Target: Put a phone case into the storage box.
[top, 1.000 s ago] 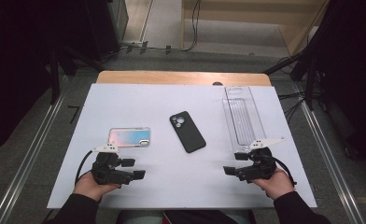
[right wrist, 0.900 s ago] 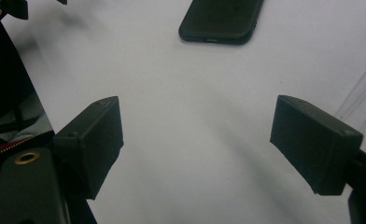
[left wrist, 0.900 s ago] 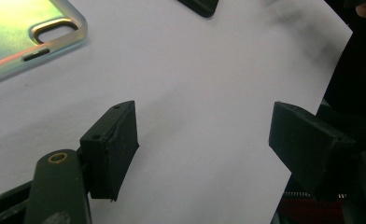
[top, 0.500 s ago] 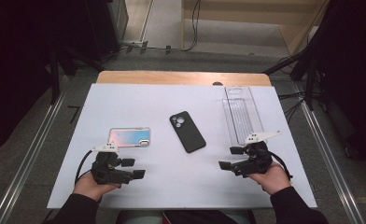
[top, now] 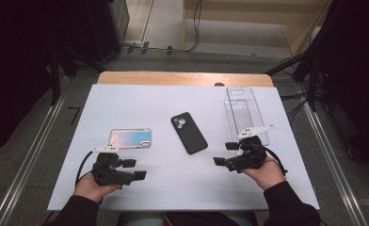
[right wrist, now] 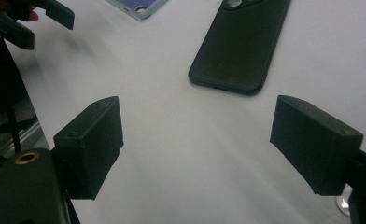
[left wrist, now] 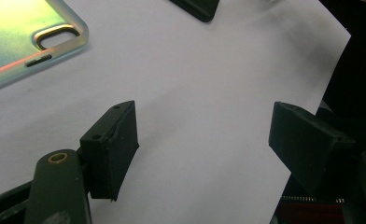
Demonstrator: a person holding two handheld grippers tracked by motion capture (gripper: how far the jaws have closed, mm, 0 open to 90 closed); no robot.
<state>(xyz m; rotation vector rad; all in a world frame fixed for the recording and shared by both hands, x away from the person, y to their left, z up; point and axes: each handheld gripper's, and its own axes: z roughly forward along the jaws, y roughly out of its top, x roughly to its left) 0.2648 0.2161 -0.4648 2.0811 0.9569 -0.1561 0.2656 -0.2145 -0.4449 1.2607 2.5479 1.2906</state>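
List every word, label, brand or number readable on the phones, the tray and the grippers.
None can be read. The black phone, the iridescent phone case, the clear tray, the left gripper and the right gripper show no legible text.

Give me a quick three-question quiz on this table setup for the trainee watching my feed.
1. True or false: the right gripper is clamped on the black phone.
2. Which thing lies nearest the left gripper? A) the shiny phone case B) the clear tray C) the black phone
3. Fill in: the clear tray sits at the far ____ side of the white table top, seen from the person.

Key
1. False: in the right gripper view its jaws stand apart over bare table, with the phone lying ahead of them.
2. A.
3. Right.
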